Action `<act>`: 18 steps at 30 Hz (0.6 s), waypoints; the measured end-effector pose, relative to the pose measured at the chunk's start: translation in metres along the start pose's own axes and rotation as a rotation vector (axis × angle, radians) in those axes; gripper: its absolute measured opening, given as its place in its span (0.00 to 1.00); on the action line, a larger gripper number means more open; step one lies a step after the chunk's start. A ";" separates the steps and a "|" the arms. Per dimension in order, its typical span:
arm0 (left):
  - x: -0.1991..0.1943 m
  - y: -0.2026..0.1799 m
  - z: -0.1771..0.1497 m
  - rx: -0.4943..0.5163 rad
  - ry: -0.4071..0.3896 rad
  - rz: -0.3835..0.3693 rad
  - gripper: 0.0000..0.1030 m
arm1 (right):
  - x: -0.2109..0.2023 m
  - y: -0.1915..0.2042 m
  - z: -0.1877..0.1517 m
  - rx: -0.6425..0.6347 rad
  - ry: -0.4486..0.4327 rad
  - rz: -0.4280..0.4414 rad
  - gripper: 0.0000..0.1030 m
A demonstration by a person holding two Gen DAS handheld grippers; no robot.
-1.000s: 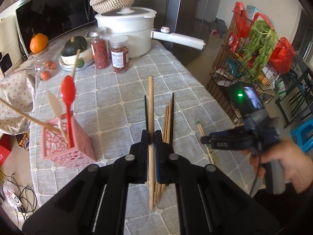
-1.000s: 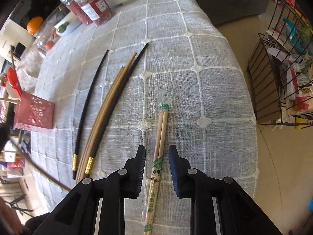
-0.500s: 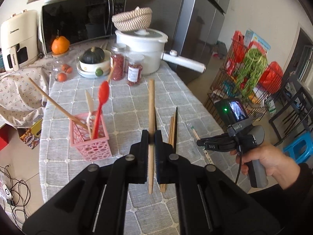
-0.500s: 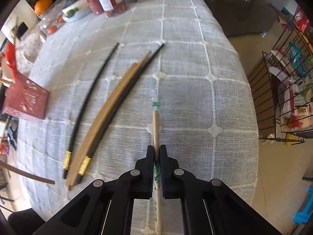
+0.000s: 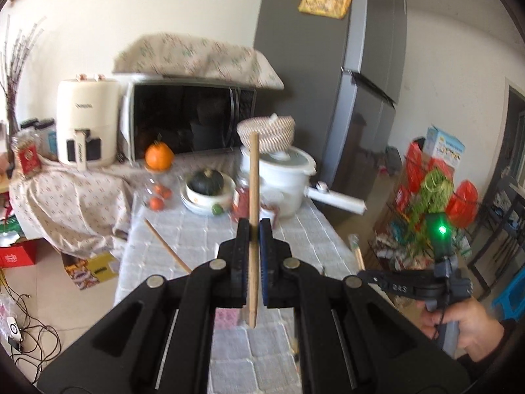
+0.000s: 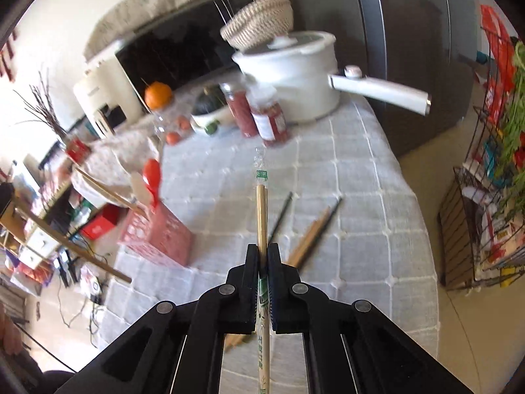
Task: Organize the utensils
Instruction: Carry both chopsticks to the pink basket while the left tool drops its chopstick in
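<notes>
Left gripper (image 5: 253,229) clamps 1 plain wooden chopstick (image 5: 253,197); right gripper (image 6: 262,256) pinches plastic-wrapped bamboo chopsticks (image 6: 261,216) above the grey checked tablecloth (image 6: 361,203).

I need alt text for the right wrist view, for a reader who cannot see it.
The right tool is shut on wrapped chopsticks, held above a grey checked tablecloth. Loose chopsticks lie on the cloth ahead, a pink utensil basket stands to the left, and a white pot sits behind.

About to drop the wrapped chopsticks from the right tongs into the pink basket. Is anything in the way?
The right tongs hold the wrapped chopsticks above the table, and nothing lies between them and the pink basket. The basket's mouth, though, already holds a red spoon and a long wooden stick.
</notes>
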State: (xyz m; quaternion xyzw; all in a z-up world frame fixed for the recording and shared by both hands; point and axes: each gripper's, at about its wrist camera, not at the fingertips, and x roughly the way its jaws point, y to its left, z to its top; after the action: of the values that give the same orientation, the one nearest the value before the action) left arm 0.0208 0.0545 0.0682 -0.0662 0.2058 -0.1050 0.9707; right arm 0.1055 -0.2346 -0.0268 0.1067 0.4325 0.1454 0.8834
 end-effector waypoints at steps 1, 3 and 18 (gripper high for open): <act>0.000 0.003 0.000 -0.004 -0.024 0.016 0.06 | -0.002 0.004 0.002 -0.002 -0.014 0.008 0.05; 0.002 0.011 0.000 -0.012 -0.066 0.047 0.06 | -0.003 0.012 0.006 -0.014 -0.038 0.015 0.05; 0.073 0.043 -0.028 -0.042 0.003 0.167 0.07 | 0.024 0.053 0.009 -0.038 -0.055 0.057 0.05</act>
State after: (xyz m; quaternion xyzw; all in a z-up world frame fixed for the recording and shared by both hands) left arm 0.0819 0.0768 0.0077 -0.0687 0.2142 -0.0192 0.9742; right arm 0.1183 -0.1769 -0.0222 0.1063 0.4020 0.1754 0.8924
